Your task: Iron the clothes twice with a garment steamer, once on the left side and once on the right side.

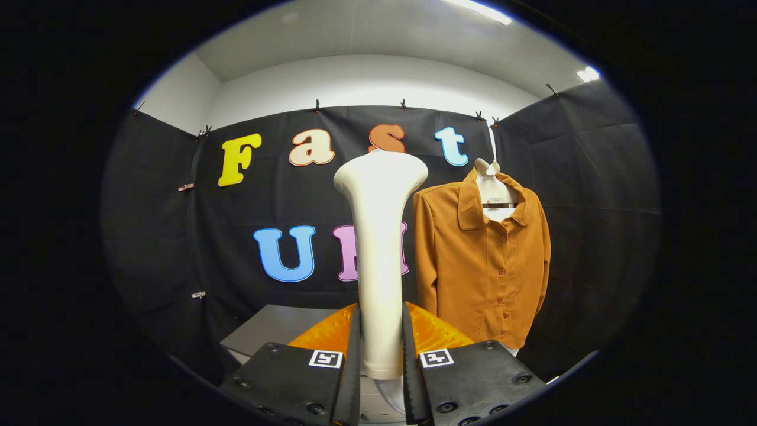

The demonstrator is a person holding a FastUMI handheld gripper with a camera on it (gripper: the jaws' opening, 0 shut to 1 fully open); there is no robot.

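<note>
The tongs point(381, 355) clamp the steamer point(379, 236) upright by its handle; the shirt point(482, 260) hangs just right of it, untouched; both passes seemingly remain.

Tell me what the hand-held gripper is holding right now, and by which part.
The hand-held gripper is shut on the garment steamer, both fingers pressing on the lower end of its handle; its wide head points up, left of the hanging orange shirt.
</note>
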